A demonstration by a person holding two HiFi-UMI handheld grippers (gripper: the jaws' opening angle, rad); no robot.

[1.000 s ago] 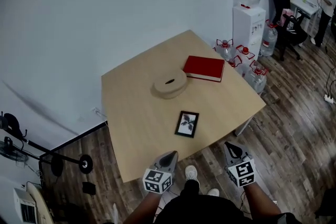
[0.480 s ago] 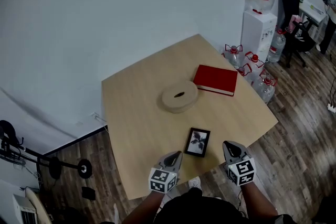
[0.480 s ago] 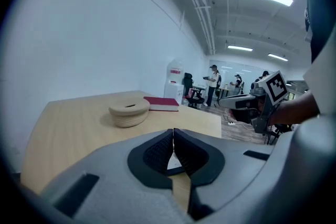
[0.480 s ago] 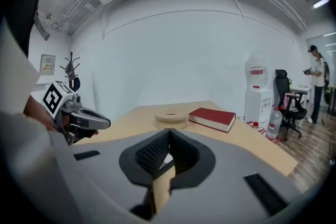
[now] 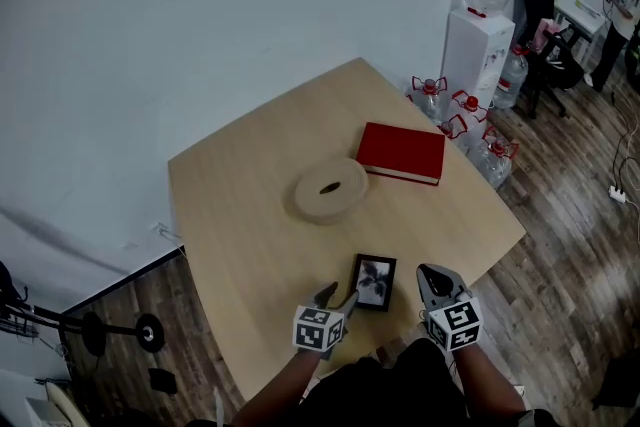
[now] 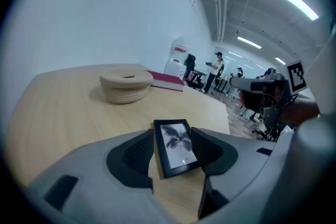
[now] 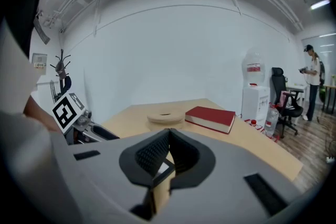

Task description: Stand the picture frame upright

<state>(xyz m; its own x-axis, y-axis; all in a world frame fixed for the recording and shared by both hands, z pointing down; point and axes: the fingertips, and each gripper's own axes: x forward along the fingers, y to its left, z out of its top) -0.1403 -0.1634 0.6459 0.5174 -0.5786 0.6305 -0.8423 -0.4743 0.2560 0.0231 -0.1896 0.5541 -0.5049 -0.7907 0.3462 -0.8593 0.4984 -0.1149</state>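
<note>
Left gripper view: the left gripper point(image 5: 338, 297), jaws just opening, straddles the picture frame point(image 6: 173, 145) lying flat on the surface point(image 6: 79, 107), the right gripper point(image 7: 169, 136) is clenched and empty; close squarely on both long edges before tilting.

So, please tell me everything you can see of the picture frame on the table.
The picture frame is small and rectangular, with a black rim around a black-and-white plant print. It lies flat, face up, on the wooden table near its front edge. The left tongs, which have just been opening, straddle it; contact is unclear.
</note>
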